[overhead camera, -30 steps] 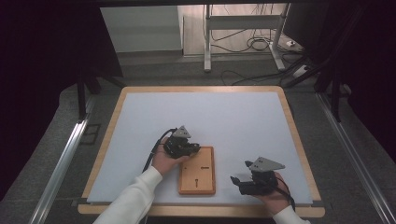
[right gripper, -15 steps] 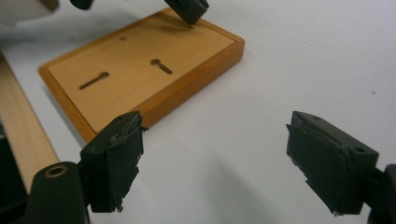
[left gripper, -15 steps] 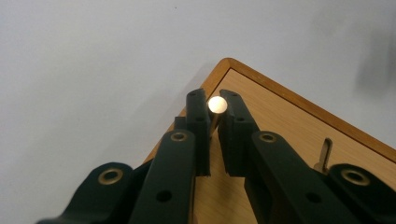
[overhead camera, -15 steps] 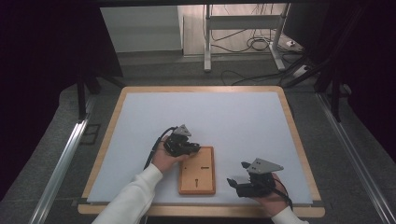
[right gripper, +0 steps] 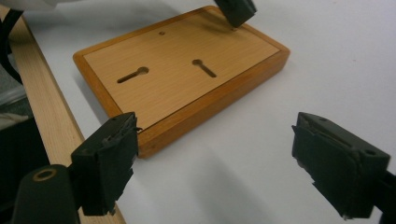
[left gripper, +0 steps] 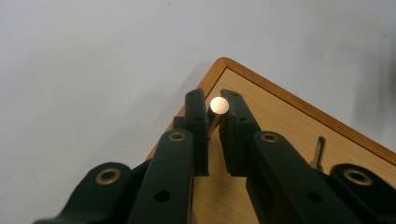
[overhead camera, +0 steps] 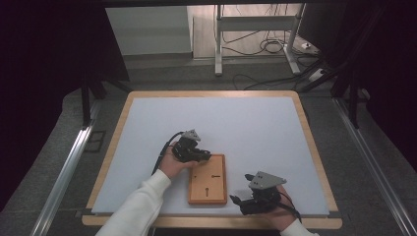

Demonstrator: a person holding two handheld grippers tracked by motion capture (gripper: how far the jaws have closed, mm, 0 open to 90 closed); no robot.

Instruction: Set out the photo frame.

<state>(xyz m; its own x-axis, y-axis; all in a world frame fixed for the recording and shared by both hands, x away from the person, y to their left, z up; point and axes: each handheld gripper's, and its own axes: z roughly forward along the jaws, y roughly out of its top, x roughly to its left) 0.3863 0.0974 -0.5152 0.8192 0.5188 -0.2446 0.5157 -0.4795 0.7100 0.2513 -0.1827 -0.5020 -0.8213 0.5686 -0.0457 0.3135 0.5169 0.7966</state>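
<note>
Sleeves: I wear white long sleeves, cuffs ending at my wrists.
Left gripper: my black two-jaw tool; long flat arms with brass-ringed rivet holes, blocky ribbed pads at the tips.
Left cable: thin, black, curving off the body.
Top plates: a grey three-cornered plate with small dark holes sits on each of my tools.
Right gripper: black as well, its chunky rubber pads scuffed along the edges; one brass ring on the near arm.

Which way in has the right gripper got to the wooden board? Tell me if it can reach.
Probably yes: the right gripper stands open beside the wooden board, bare table between them. The left gripper is at the far corner.
</note>
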